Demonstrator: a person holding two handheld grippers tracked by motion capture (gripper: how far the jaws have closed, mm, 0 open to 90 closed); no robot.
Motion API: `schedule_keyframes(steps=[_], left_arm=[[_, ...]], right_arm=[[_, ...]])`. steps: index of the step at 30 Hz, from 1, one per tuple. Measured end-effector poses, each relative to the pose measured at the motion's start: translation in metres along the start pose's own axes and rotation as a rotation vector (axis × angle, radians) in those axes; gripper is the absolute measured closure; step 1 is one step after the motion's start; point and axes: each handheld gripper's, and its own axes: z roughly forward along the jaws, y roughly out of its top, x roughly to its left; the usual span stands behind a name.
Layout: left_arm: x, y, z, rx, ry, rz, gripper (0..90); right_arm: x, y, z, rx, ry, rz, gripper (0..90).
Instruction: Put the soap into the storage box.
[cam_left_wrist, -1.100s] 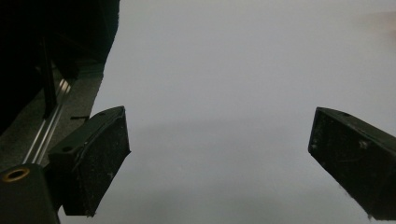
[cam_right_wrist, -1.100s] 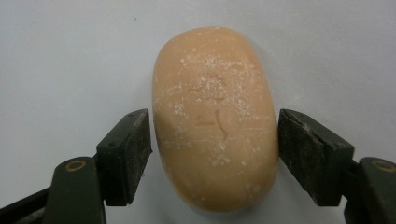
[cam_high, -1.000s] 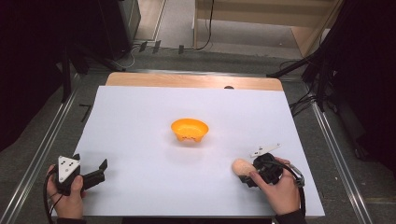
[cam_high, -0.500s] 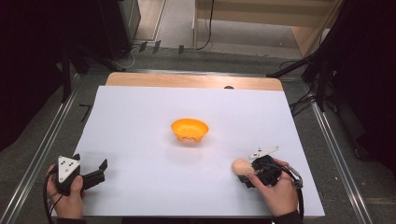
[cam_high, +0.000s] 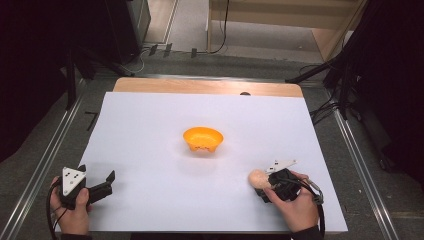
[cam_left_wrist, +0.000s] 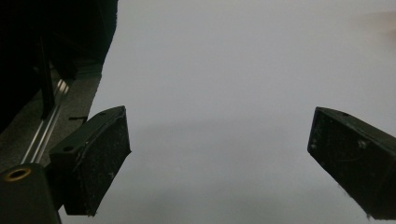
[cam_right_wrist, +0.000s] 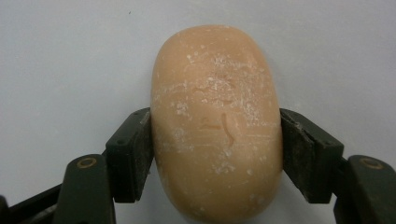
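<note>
Tan oval soap bar (cam_right_wrist: 217, 126) pinched by right gripper (cam_right_wrist: 215, 154), jaws just closing; left gripper (cam_left_wrist: 219, 154) spread, empty. Lift toward orange plastic bowl (cam_high: 202, 138) likely remains.

A peach-tan, rounded oblong bread roll (cam_right_wrist: 217, 126) with a floury, lightly cracked crust lay flat on the white surface (cam_high: 150, 145) at its near right. The right tongs (cam_high: 261, 186) had just been closing and pressed it on both long sides.
</note>
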Motion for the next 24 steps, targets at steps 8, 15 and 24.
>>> schedule_keyframes(steps=[8,15,24], left_arm=[[0.0,0.0,0.0,0.002,-0.001,0.001,6.0],[0.0,0.0,0.0,0.001,0.001,0.001,6.0],[0.001,0.0,0.0,0.0,0.001,-0.007,6.0]], right_arm=[[-0.004,-0.002,-0.002,-0.019,0.029,-0.023,33.0],[-0.008,-0.001,-0.005,-0.031,0.054,-0.042,33.0],[-0.006,0.008,-0.01,-0.053,0.079,-0.074,33.0]])
